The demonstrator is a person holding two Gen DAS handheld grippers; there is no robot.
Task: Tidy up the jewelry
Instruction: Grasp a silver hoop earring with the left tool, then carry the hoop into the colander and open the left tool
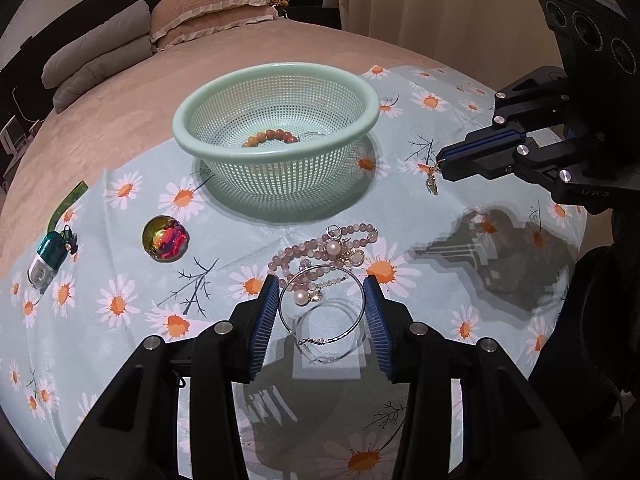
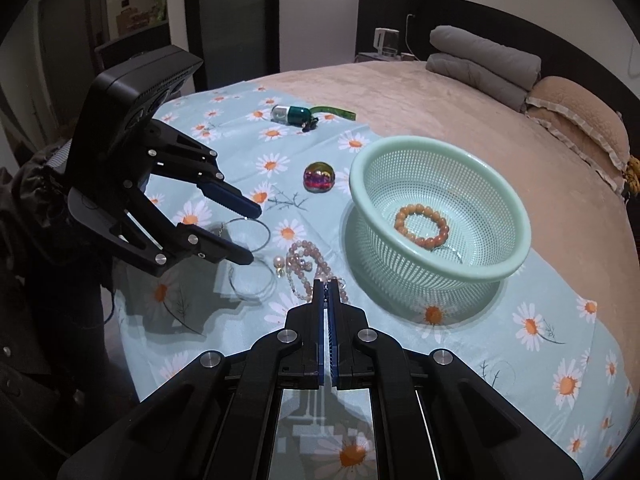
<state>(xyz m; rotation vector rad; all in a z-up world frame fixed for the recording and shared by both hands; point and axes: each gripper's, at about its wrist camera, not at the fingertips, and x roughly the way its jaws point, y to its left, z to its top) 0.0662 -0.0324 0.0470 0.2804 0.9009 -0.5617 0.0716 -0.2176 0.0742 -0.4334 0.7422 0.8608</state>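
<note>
A mint green mesh basket [image 1: 360, 92] [image 2: 516, 216] sits on the daisy cloth with an orange bead bracelet [image 1: 272, 137] [image 2: 421, 227] inside. My left gripper [image 1: 322, 286] [image 2: 252, 234] is open, its pads either side of a silver hoop earring [image 1: 348, 276] [image 2: 262, 224]. A second hoop [image 1: 348, 334] lies just before it. A pink bead bracelet [image 1: 304, 250] [image 2: 310, 258] and pearl earrings [image 1: 334, 247] lie in a pile beyond. My right gripper [image 2: 329, 284] [image 1: 440, 160] is shut on a small gold earring [image 1: 432, 182], held above the cloth to the right of the basket.
An iridescent round ball [image 1: 165, 238] [image 2: 319, 176] lies left of the basket. A teal and white capsule case [image 1: 46, 258] [image 2: 292, 114] with a green strap lies at the cloth's far left. Pillows [image 1: 208, 8] and a folded grey quilt [image 1: 100, 48] lie at the bed's head.
</note>
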